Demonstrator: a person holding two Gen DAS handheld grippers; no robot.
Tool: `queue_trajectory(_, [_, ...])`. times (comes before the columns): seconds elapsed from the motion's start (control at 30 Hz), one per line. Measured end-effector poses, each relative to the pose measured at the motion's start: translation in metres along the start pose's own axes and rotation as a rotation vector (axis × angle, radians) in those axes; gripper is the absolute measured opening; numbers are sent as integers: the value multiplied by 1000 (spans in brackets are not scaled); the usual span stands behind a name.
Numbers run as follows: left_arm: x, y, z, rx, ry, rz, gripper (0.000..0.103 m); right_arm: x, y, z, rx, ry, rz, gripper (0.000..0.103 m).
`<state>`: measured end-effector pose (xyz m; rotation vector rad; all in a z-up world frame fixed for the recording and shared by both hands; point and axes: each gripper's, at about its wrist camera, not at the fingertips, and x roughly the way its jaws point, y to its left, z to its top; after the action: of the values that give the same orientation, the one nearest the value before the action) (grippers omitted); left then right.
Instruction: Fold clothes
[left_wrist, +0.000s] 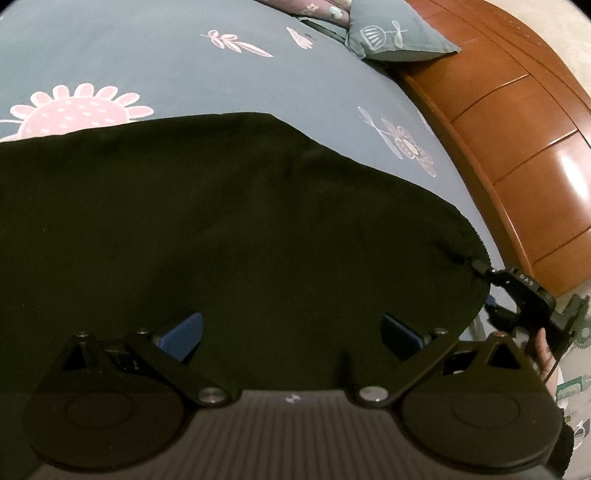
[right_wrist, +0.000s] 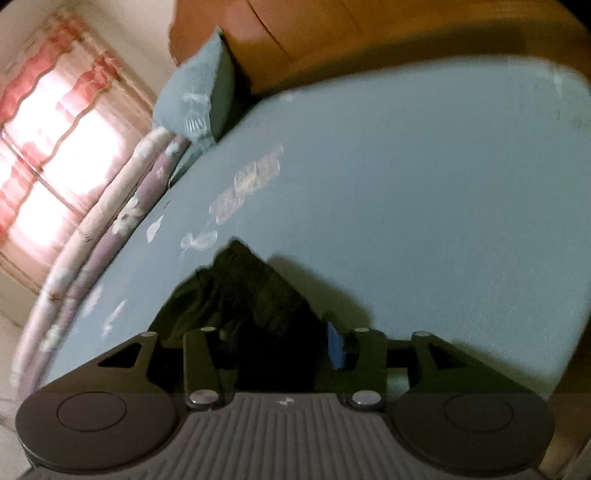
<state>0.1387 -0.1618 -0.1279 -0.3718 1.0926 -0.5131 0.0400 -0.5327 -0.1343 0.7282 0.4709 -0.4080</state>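
One black garment (left_wrist: 221, 229) spread on the bed (left_wrist: 147, 66), two pillows (left_wrist: 399, 33) beyond. Left gripper (left_wrist: 291, 332) spread wide above it; right gripper (right_wrist: 280, 347) pinching its corner.

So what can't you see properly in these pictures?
- Left wrist view: what kind of clothing the black garment is; too dark, and cut off at the left edge.
- Right wrist view: the right gripper has bunched black cloth between its fingers, hiding the left pad.
- Right wrist view: the flower prints on the bedsheet are smeared by blur.
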Motion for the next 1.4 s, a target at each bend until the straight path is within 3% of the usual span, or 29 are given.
queue_trajectory(0.07, [-6, -2, -1, 0, 9, -10, 102, -13, 12, -1, -59, -104, -36, 55])
queue_trajectory(0.17, [-13, -12, -2, 42, 1, -40, 102, -26, 22, -3, -68, -174, 84, 60])
queue_trajectory(0.23, [-14, -20, -4, 78, 10, -56, 102, -16, 33, -6, -85, -99, 177, 62])
queue_trajectory(0.33, [-3, -24, -8, 98, 64, -43, 102, 8, 51, -12, -107, 29, 226, 62])
queue_trajectory(0.43, [8, -22, -14, 102, 102, -5, 102, 28, 59, -14, -125, 116, 169, 65])
queue_trajectory(0.63, [5, -31, -22, 146, 141, 15, 102, 24, 49, -9, -64, 75, 126, 65])
queue_trajectory(0.73, [1, -32, -27, 139, 161, -14, 102, 16, 55, -12, -67, 55, 223, 78])
queue_trajectory(0.8, [-1, -32, -29, 138, 165, -27, 102, 15, 64, -16, -81, 68, 299, 78])
queue_trajectory(0.93, [2, -29, -29, 140, 174, -22, 102, 35, 89, -24, -83, 202, 384, 78])
queue_trajectory(1.03, [2, -29, -28, 141, 176, -32, 102, 42, 93, -30, -92, 281, 373, 81])
queue_trajectory(1.1, [1, -24, -28, 133, 168, -51, 102, 43, 89, -34, -69, 338, 363, 93])
queue_trajectory(1.17, [0, -19, -28, 121, 157, -76, 102, 42, 86, -39, -47, 377, 308, 92])
queue_trajectory(1.33, [-6, -3, -31, 102, 168, -143, 102, 23, 87, -52, -95, 320, 217, 92])
queue_trajectory(1.4, [-6, -5, -24, 117, 194, -132, 102, 11, 92, -55, -109, 290, 174, 93])
